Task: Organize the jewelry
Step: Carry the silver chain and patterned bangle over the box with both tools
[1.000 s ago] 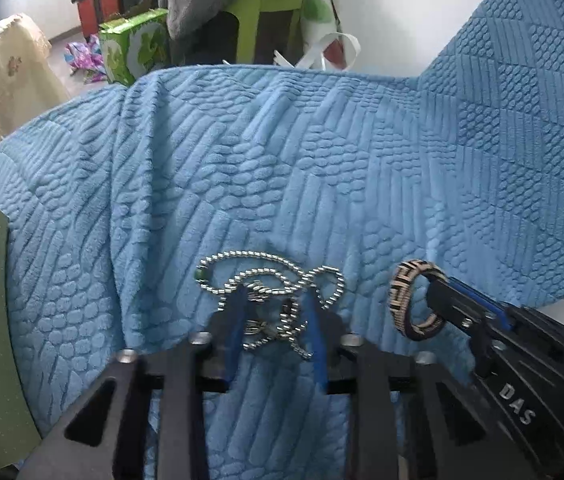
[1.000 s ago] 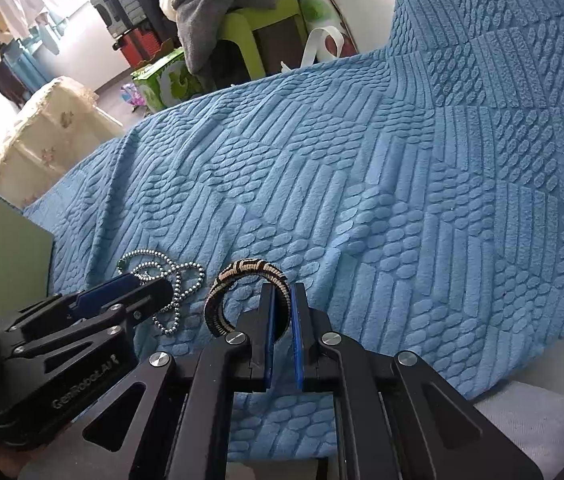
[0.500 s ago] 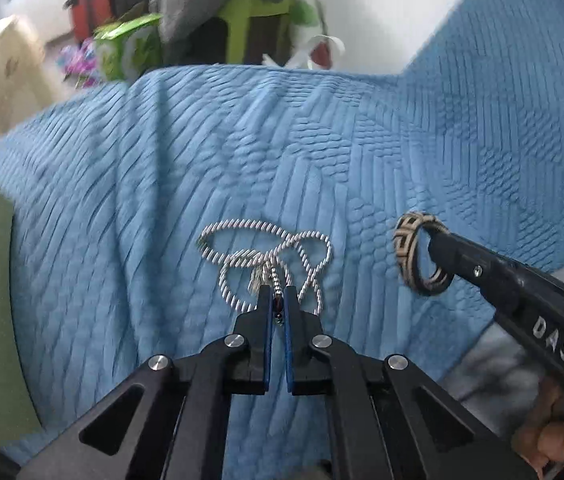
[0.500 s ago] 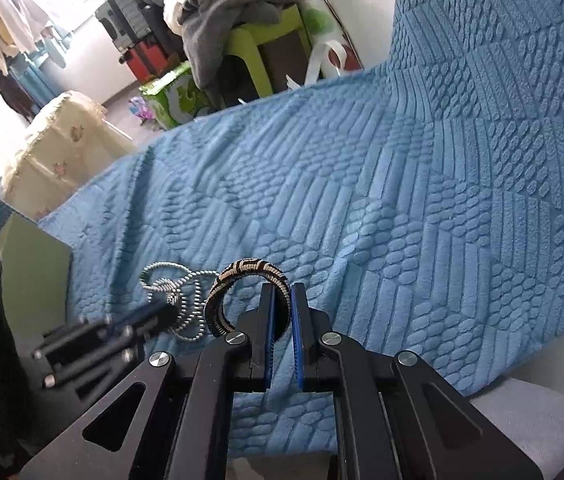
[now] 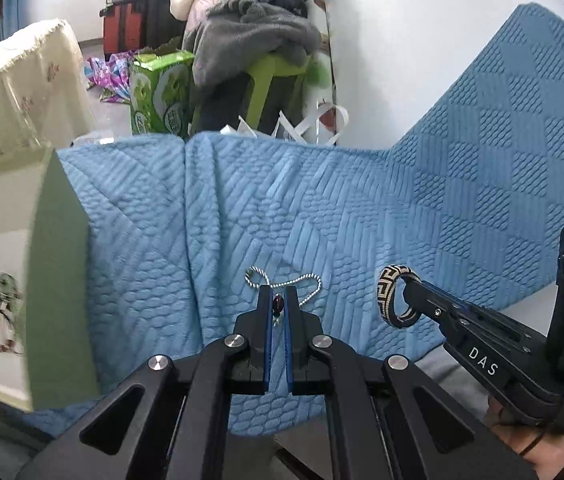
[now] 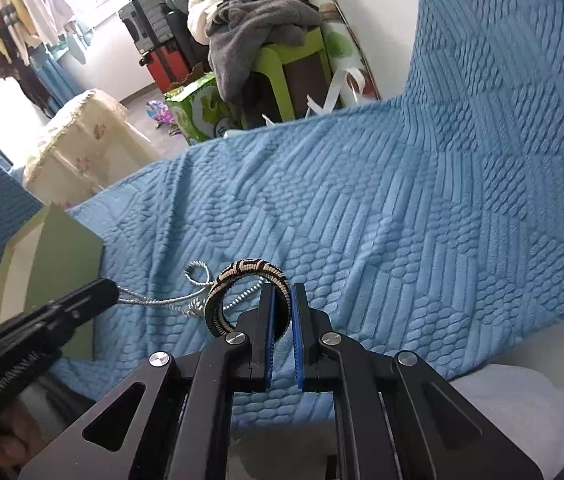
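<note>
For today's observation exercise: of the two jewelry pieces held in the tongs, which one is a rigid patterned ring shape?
The woven bangle in the right tongs: a stiff black-and-cream hoop. The silver chain necklace in the left tongs hangs limp in loops.

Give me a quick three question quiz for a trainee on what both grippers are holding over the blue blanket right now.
1. True or false: the left gripper is shut on the necklace.
2. What does the right gripper hold? A) ring B) bracelet C) earring
3. Fill in: the green box stands on the ___ side of the left wrist view.

Key: 1 true; 2 B; 3 left. Both items hang over the blanket, each clamped between closed jaws.
</note>
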Tool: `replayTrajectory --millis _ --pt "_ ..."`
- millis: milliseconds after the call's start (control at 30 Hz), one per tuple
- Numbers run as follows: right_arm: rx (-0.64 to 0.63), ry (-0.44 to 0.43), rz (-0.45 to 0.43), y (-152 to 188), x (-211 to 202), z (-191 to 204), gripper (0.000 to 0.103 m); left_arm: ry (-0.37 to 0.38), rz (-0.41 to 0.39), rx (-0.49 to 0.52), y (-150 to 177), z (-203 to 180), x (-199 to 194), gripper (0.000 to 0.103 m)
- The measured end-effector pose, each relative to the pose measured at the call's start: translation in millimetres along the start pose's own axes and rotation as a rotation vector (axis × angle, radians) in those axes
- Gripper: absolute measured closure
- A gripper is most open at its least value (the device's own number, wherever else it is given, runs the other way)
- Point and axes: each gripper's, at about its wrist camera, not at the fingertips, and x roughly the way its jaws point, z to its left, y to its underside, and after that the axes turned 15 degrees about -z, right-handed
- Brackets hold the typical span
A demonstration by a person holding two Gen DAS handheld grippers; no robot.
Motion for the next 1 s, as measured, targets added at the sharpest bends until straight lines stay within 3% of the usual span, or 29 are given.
replayTrajectory --millis 367,700,1000 --pt "-0.072 -0.048 -0.069 -56 -50 54 0.097 -0.024 -0.134 0.05 -79 0 -78 0.101" --pt "-0.128 -0.143 -0.16 -103 -78 131 0.097 -0.065 -0.264 0.054 -144 33 -154 0.101" --pt "-0.161 -0.23 -0.176 -107 -82 187 0.097 -0.139 -0.337 0.061 -163 81 -209 0.1"
